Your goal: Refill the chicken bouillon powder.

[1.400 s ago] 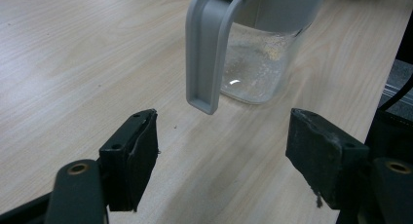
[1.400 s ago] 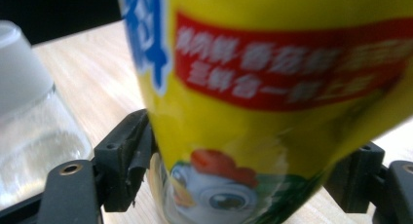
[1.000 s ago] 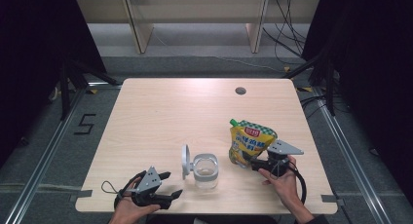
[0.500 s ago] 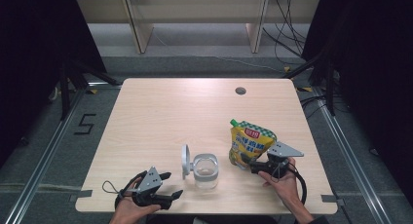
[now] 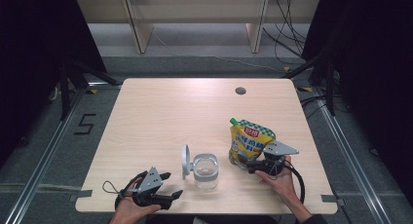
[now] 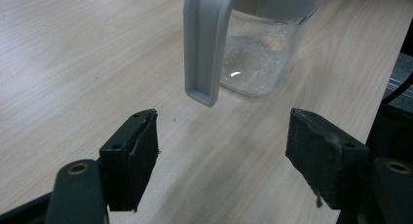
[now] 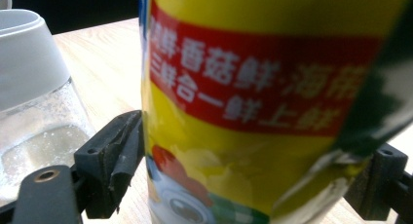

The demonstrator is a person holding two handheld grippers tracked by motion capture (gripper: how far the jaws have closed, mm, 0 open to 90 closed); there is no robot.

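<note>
**Inspector:** Pouch [image 5: 249, 145], yellow with a green cap, stands upright on the table [image 5: 160, 117], just right of the clear jar [image 5: 205, 171]. The right gripper [image 5: 249, 166] sits at its lower part; its jaws have just been opening, spread with the pouch between them, pads apparently off the film.

**Assistant:** Handling?

**Inspector:** I judge it soft, crinkly and light, liable to buckle or tip. Best taken across the stiffer side seam or near the cap, not the slack belly.

**Assistant:** The other claw?

**Inspector:** Left gripper [image 5: 168, 185] spread, holding nothing, near-left of the jar, facing its raised grey lid [image 6: 207, 44].

**Assistant:** Anything unclear?

**Inspector:** How full the pouch is cannot be told; the print blurs at close range. The jar holds a pale granular layer, unidentified.
</note>
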